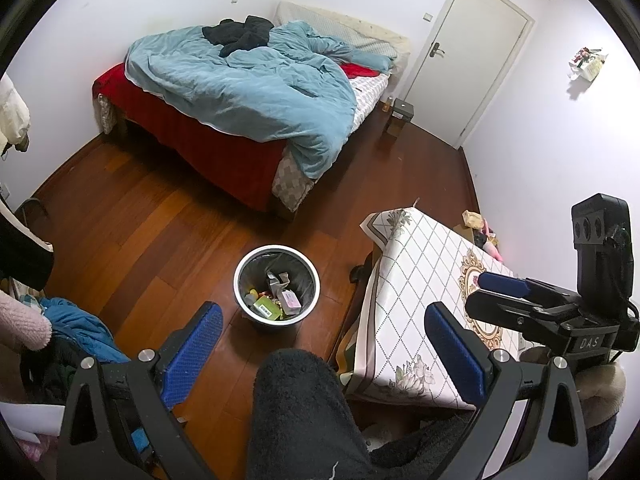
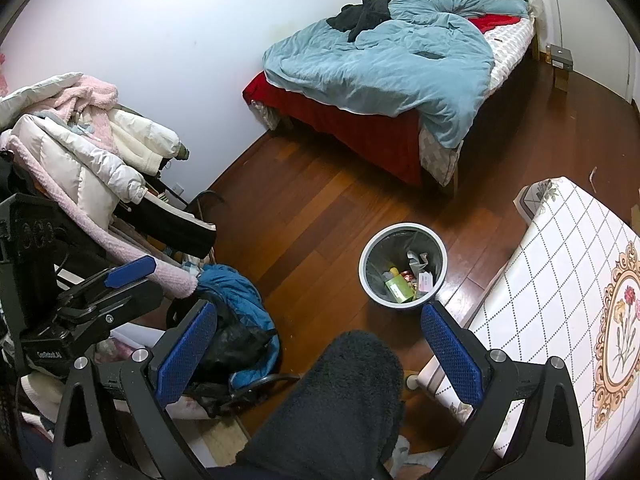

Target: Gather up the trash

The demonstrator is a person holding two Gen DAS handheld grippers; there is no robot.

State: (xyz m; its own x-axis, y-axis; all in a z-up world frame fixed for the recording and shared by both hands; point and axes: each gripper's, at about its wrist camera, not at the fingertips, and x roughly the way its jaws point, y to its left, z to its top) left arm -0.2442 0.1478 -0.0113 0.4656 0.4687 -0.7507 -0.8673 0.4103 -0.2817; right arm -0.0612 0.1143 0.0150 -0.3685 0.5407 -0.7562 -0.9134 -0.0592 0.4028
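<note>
A round white trash bin [image 1: 276, 280] with a black liner stands on the wooden floor and holds several pieces of trash, among them a green box [image 1: 267, 307] and a pink one. It also shows in the right wrist view [image 2: 402, 266]. My left gripper [image 1: 322, 330] is open and empty, held high above the floor near the bin. My right gripper [image 2: 318, 330] is open and empty too. It shows from the side in the left wrist view [image 1: 486, 296], above the table. The left gripper shows in the right wrist view [image 2: 134, 276].
A table with a tiled floral cloth [image 1: 424, 280] stands right of the bin. A bed with a blue duvet [image 1: 248, 92] is beyond. A chair piled with clothes [image 2: 88, 160] is at the left. My dark fuzzy leg [image 1: 300, 412] is below. A white door [image 1: 472, 52] is far right.
</note>
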